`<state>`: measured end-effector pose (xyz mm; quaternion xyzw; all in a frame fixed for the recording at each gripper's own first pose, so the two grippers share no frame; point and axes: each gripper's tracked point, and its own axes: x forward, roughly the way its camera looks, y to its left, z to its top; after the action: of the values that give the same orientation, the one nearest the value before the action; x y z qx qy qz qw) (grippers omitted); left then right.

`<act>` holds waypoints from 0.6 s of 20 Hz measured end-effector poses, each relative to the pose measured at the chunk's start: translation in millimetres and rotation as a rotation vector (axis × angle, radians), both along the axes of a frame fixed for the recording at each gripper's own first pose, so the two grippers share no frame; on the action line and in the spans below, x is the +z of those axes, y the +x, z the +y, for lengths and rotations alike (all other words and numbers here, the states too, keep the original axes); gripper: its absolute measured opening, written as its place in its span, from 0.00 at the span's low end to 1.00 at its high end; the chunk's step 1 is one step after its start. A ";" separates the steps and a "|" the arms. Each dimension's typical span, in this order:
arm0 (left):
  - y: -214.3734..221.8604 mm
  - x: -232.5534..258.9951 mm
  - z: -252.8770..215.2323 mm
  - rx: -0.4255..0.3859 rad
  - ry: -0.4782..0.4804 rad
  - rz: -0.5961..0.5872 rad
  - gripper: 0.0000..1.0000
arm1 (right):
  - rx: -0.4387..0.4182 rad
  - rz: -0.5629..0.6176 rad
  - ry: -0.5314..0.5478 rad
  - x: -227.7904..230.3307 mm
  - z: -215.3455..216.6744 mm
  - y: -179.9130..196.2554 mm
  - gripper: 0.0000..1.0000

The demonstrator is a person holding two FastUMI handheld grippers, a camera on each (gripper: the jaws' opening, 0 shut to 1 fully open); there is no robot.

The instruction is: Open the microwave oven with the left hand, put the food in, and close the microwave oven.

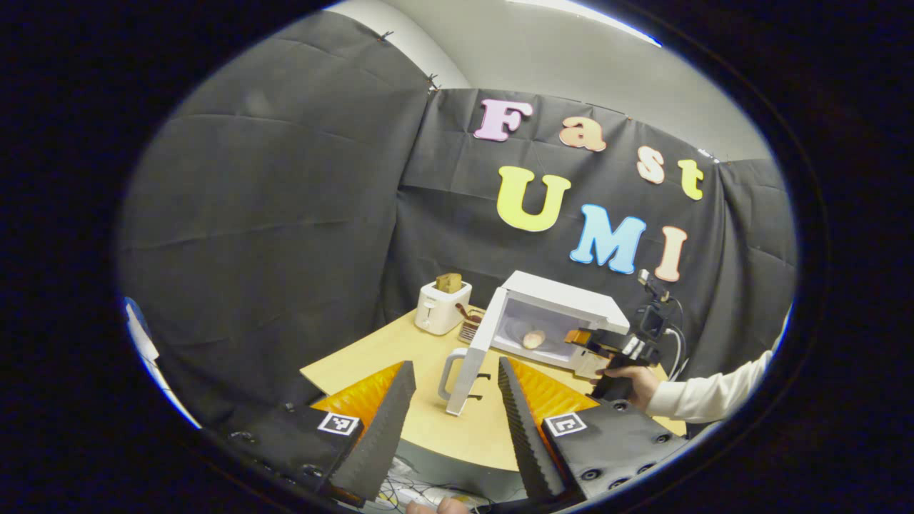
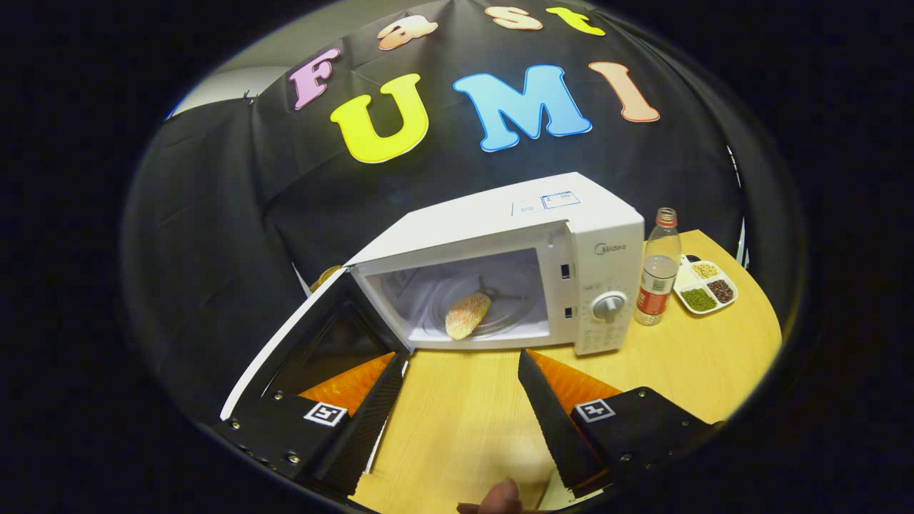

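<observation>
Left gripper view: left hand-held gripper (image 1: pixel 457 400) held above the near edge of the tabletop (image 1: pixel 371 360), fingers spread apart, nothing between them. Ahead of the fingers, white microwave oven (image 1: pixel 564 300) with its door (image 1: pixel 475 357) swung wide open, door handle (image 1: pixel 448 371) seen just between the fingertips but well beyond them. Bread roll (image 1: pixel 534 338) resting inside the cavity. Beyond and to the left of the oven, white toaster (image 1: pixel 443 305) holding a slice of bread (image 1: pixel 448 283). To the right of the oven front, right hand-held gripper (image 1: pixel 589 341), gripped by a hand (image 1: pixel 632 382) in a light sleeve (image 1: pixel 714 392).

Right gripper view: right hand-held gripper (image 2: pixel 457 392) low over the tabletop (image 2: pixel 464 414), fingers likewise parted and empty, just in front of the oven opening. Bread roll (image 2: pixel 468 315) lying on the turntable straight ahead, apart from the fingertips. Open door (image 2: pixel 314 343) behind the left finger. Right of the control panel, plastic water bottle (image 2: pixel 658 271) upright, then a divided dish of beans (image 2: pixel 703 285) further right.
</observation>
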<state>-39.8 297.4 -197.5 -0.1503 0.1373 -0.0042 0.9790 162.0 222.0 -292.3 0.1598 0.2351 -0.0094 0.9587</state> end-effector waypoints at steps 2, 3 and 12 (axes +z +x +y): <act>6.1 -10.7 3.6 -0.017 -0.038 0.003 0.74 | 0.035 0.033 -0.046 -0.4 -4.8 -39.0 1.00; 9.5 -10.4 4.5 -0.016 -0.050 0.003 0.79 | 0.074 0.041 -0.079 -0.1 -5.2 -56.2 1.00; 34.9 -27.2 -23.5 0.040 -0.002 0.034 0.74 | 0.332 -0.009 -0.226 45.5 -35.4 -141.8 1.00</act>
<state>-4.9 274.0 -224.7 -0.1540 0.1507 0.0179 0.9763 20.2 186.6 -246.8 0.0103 0.2512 0.1231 0.9600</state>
